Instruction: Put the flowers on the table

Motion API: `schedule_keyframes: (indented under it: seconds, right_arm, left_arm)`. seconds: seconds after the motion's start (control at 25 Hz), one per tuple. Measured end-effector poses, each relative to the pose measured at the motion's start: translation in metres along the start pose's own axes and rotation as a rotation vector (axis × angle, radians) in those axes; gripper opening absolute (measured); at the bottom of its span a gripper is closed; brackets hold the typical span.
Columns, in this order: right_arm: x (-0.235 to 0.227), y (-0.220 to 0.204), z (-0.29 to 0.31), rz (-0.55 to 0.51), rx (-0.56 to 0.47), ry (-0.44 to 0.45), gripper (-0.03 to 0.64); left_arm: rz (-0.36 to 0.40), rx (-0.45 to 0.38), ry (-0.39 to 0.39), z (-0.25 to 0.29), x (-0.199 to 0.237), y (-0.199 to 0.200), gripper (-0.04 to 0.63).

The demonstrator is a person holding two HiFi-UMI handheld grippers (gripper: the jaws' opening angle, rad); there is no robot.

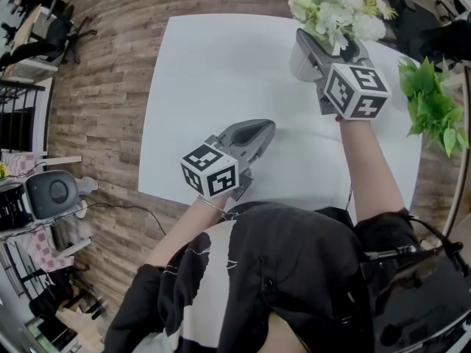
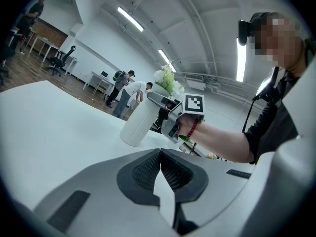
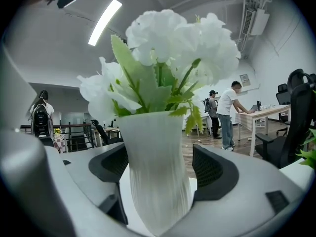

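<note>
White flowers (image 1: 335, 9) stand in a white ribbed vase (image 1: 300, 63) at the far right of the white table (image 1: 213, 65). My right gripper (image 1: 316, 46) reaches around the vase with its jaws wide. In the right gripper view the vase (image 3: 155, 172) stands upright between the two dark pads (image 3: 212, 169), with a gap on the right side, and the blossoms (image 3: 168, 48) fill the view above. My left gripper (image 1: 266, 129) hovers over the middle of the table, shut and empty; its pads (image 2: 148, 169) meet at the tips. The left gripper view shows the vase (image 2: 138, 122) resting on the table.
A leafy green plant (image 1: 434, 109) sits just past the table's right edge. A grey round device (image 1: 51, 193) and racks stand on the wood floor at left. People (image 3: 228, 112) stand at desks far behind the table, near a dark office chair (image 3: 291, 127).
</note>
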State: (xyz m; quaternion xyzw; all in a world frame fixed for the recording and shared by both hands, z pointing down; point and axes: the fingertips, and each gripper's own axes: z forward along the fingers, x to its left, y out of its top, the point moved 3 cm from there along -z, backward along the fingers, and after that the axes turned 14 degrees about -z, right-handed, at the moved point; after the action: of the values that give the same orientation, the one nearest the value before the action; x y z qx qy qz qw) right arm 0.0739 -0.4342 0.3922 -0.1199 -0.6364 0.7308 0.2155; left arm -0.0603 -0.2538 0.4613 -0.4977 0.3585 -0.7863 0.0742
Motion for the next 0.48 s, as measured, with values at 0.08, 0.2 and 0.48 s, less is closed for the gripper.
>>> schedule_keyframes:
  seconds: [0.08, 0.2, 0.48]
  right_arm:
    - [-0.001, -0.001, 0.0, 0.008, -0.007, 0.006, 0.391]
    - [0.001, 0.002, -0.003, 0.028, -0.02, 0.018, 0.397]
    - [0.005, 0.015, -0.014, 0.03, -0.049, 0.017, 0.4]
  left_arm:
    - [0.001, 0.001, 0.0, 0.003, 0.001, 0.0, 0.014]
    - [0.003, 0.003, -0.003, 0.003, -0.002, -0.001, 0.014]
    - [0.02, -0.007, -0.014, 0.0, -0.01, -0.001, 0.014]
